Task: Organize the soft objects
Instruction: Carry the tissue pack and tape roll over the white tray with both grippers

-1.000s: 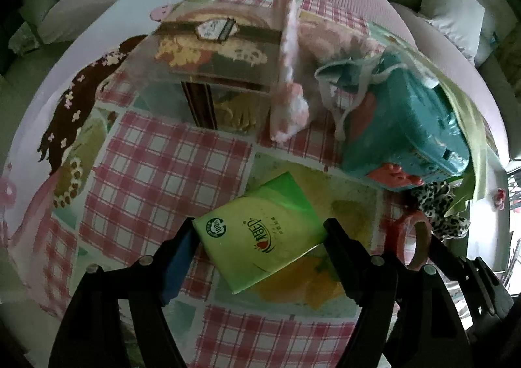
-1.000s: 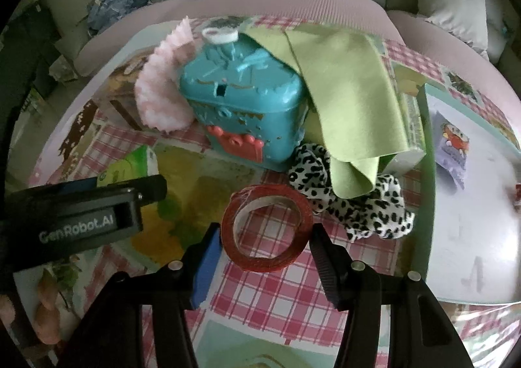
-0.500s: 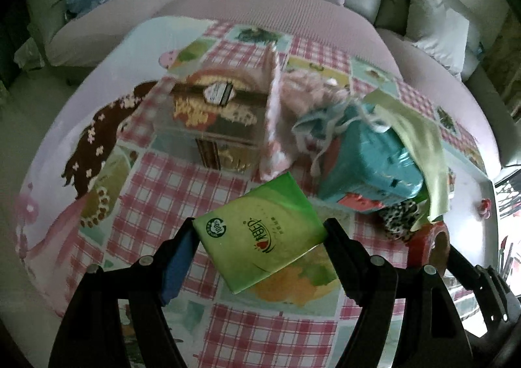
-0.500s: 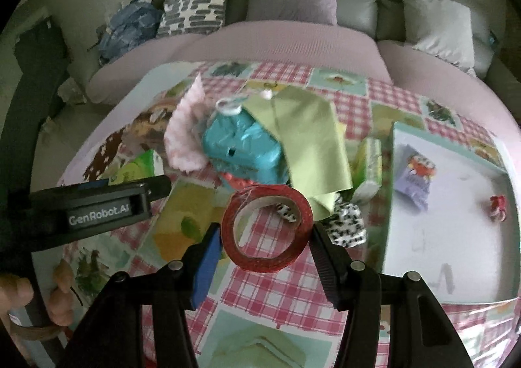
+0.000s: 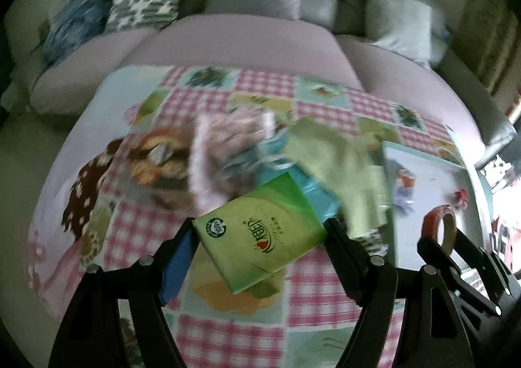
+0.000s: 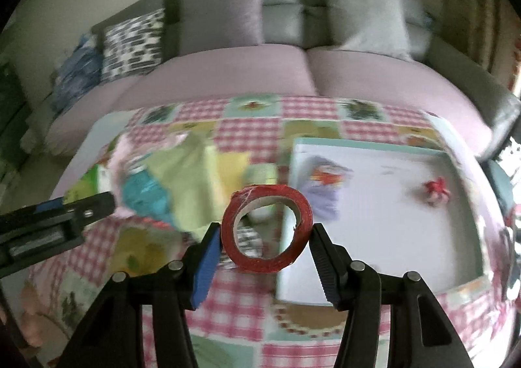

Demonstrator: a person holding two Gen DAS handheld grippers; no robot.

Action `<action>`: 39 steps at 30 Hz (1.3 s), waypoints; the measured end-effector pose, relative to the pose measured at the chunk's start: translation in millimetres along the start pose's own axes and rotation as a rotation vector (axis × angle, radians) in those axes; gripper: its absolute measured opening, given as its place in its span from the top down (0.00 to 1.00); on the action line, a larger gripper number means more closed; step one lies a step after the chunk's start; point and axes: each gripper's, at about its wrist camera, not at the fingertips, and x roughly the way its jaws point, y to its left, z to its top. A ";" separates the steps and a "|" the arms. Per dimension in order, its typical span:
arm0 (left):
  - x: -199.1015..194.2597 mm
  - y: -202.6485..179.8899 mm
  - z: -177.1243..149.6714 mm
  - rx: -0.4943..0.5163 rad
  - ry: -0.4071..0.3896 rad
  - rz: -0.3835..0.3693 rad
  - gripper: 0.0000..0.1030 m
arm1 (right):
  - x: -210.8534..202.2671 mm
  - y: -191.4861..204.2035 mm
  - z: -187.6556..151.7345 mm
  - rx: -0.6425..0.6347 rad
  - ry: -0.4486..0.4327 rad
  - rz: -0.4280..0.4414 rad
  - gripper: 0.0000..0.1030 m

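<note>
My left gripper (image 5: 260,231) is shut on a green tissue pack (image 5: 260,231), held up above the patterned tablecloth (image 5: 146,231). My right gripper (image 6: 265,228) is shut on a red tape roll (image 6: 293,202), also lifted, over the near left edge of a shallow white tray (image 6: 407,237). The tape roll (image 5: 438,228) and right gripper show at the right of the left wrist view. A blurred pile lies behind: a pink fabric (image 5: 224,153), a teal box (image 6: 143,192) and a light green cloth (image 6: 192,172).
The tray holds a lilac packet (image 6: 325,189) and a small red toy (image 6: 436,190). A black-and-white spotted scrunchie (image 6: 247,237) lies by the tray. A pink sofa (image 6: 293,75) with cushions (image 6: 218,13) runs behind the table.
Both grippers have risen and tilted up with their loads, so the table looks farther off and the sofa back has come into view. The right gripper has shifted toward the tray.
</note>
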 end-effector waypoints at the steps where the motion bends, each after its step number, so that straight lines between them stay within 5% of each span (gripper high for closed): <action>1: -2.1 -11.9 2.9 0.026 -0.006 -0.011 0.24 | -0.1 -8.8 0.9 0.017 -0.001 -0.019 0.44; 19: 24.2 -172.6 16.9 0.355 0.051 -0.103 0.24 | 30.9 -141.8 -10.9 0.314 0.093 -0.254 0.44; 30: 67.0 -214.8 -5.6 0.406 0.114 -0.154 0.24 | 31.0 -199.0 -25.3 0.449 0.089 -0.349 0.44; 39: 90.9 -226.0 -21.1 0.422 0.150 -0.214 0.24 | 33.2 -210.0 -29.4 0.434 0.101 -0.394 0.44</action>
